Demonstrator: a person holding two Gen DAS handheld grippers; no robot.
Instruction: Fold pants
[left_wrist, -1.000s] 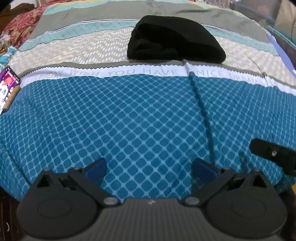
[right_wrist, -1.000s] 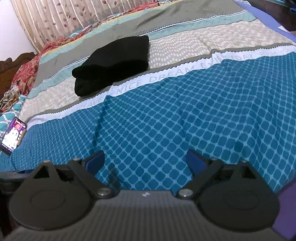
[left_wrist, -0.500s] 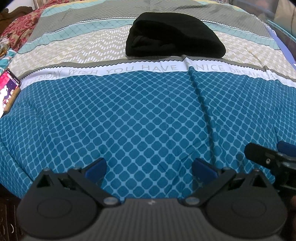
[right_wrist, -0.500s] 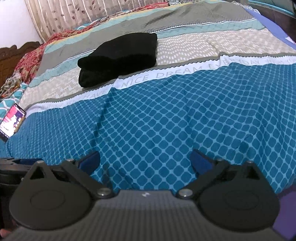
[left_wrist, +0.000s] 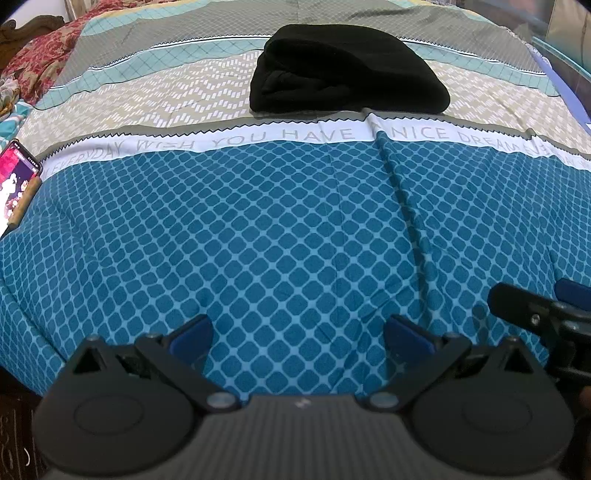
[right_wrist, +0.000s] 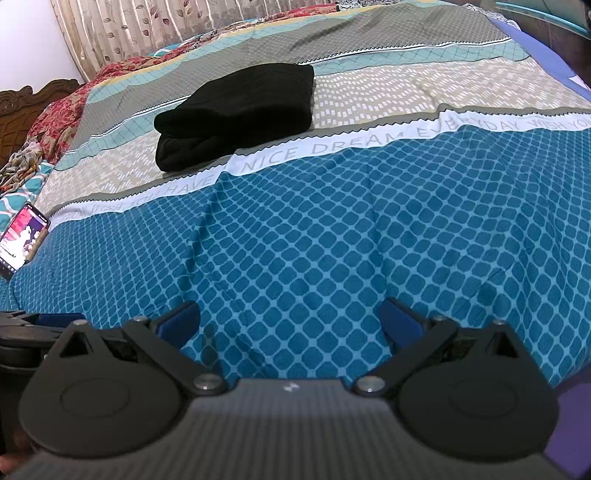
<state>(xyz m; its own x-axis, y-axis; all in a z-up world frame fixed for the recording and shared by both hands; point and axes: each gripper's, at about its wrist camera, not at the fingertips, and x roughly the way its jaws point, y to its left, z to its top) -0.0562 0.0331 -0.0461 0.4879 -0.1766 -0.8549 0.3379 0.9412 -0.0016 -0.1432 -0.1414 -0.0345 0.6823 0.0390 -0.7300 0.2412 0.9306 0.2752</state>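
Over the near edge of the bed we are holding both grippers low and side by side, pointing across the bedspread. We are keeping the left gripper spread wide with nothing between its blue pads, and the right gripper is standing just as wide and gripping nothing. Part of the right gripper is showing at the right edge of the left wrist view. Beyond the blue diamond-patterned band and the white strip of lettering, the black pants are lying as a folded bundle on the beige zigzag stripe, well apart from both tools. Off to the left, a phone with a lit screen is resting on the bedspread.
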